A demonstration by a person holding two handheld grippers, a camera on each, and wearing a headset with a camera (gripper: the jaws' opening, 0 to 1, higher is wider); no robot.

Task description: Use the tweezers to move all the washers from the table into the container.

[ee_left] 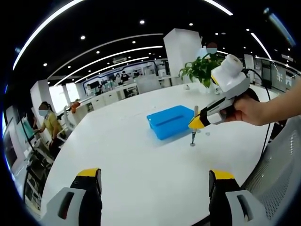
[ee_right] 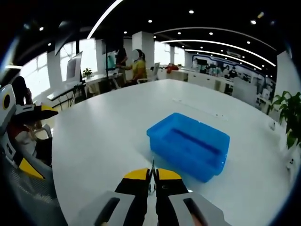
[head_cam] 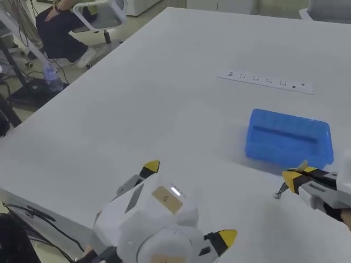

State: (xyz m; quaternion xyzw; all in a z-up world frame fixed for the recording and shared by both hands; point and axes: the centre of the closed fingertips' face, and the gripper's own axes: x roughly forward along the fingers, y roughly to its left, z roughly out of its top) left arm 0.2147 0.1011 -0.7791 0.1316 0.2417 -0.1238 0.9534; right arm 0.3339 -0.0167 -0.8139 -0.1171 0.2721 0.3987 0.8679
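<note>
A blue plastic container (head_cam: 288, 137) stands on the white table (head_cam: 164, 109) at the right. Just in front of it, my right gripper (head_cam: 294, 177) is shut on metal tweezers (head_cam: 281, 189), whose tips point down at the tabletop. The right gripper view looks along the tweezers (ee_right: 152, 168) held between the closed jaws toward the container (ee_right: 188, 143). My left gripper (head_cam: 189, 201) hovers open near the table's front edge, with nothing between its yellow-tipped jaws. From its view, the right gripper (ee_left: 197, 123) holds the tweezers (ee_left: 193, 132) upright beside the container (ee_left: 171, 121). Washers are too small to make out.
A white power strip (head_cam: 266, 82) lies on the table behind the container. Off the table's far left corner a person sits on a chair (head_cam: 101, 13), with a water bottle (head_cam: 52, 76) and cables on the floor. A potted plant (ee_left: 202, 68) stands beyond the table.
</note>
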